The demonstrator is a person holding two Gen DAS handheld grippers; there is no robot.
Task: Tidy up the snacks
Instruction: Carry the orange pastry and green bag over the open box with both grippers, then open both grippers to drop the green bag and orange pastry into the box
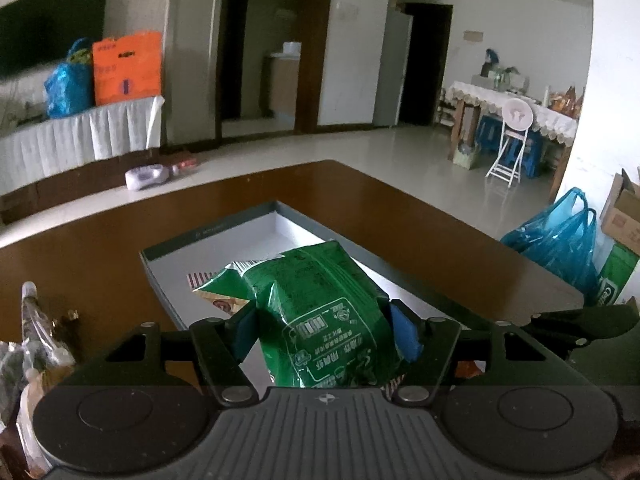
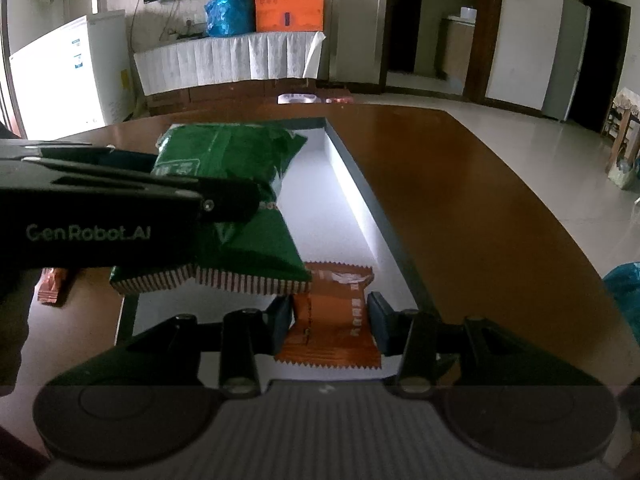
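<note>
On a brown table (image 2: 460, 184), a shallow white box with grey walls (image 2: 360, 184) takes in the snacks. The left gripper (image 1: 322, 330) has its blue pads either side of a green snack packet (image 1: 316, 300) above the box; whether they press it cannot be told. The right gripper (image 2: 330, 318), partly closed, pinches an orange snack packet (image 2: 332, 320) at the box's near end.
</note>
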